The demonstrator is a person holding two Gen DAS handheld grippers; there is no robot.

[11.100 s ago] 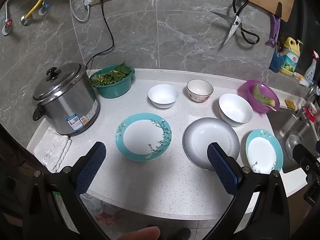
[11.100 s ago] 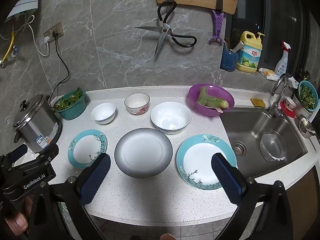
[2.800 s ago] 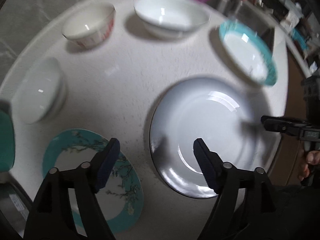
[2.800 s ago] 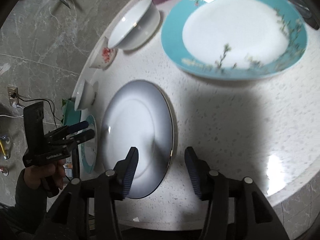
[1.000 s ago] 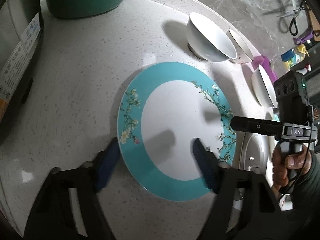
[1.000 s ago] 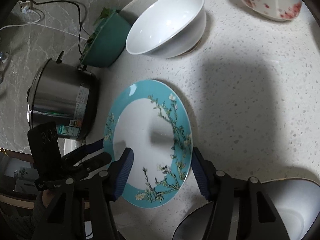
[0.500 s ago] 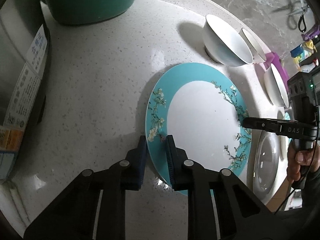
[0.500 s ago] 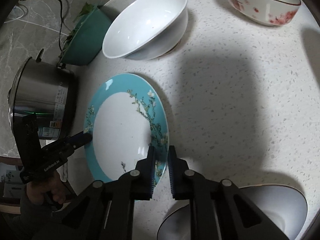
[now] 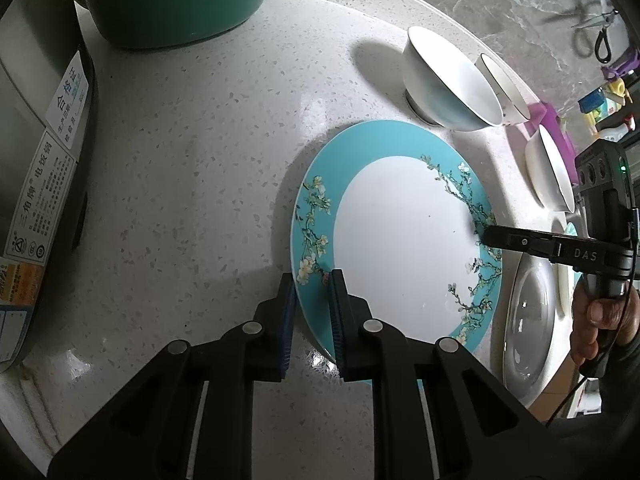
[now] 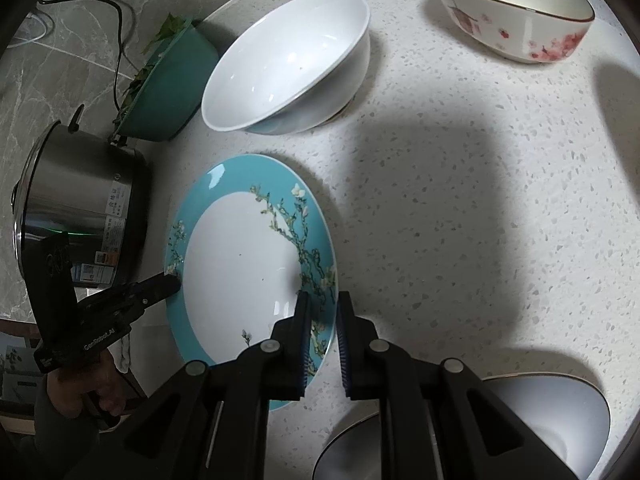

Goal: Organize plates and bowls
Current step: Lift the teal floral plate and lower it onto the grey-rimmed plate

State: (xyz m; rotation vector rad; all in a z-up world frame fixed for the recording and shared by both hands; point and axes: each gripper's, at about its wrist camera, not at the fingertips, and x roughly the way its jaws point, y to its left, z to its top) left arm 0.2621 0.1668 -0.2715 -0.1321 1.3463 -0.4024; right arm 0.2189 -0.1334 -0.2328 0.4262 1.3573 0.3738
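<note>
Both grippers pinch the teal plate [image 9: 400,236] on the counter [image 9: 192,184]: left gripper [image 9: 313,312] and right gripper [image 10: 322,334] clamp opposite rims. Likely a balanced two-handed lift (probably toward the grey plate [image 9: 528,320]).

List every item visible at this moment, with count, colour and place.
Floral plate: 1, turquoise rim, white centre; gripped at opposite rims.
White bowl: 1, behind the plate.
Red-flowered bowl: 1, cream, far right.
Large bowl: 1, white, right edge.
Grey plate: 1, right of the floral plate.
Basin of greens: 1, teal, back left.
Rice cooker: 1, steel, left.
Scissors: 1, on the wall.
Countertop: white speckled.
Left gripper: shut on the plate.
Right gripper: shut on the plate.
</note>
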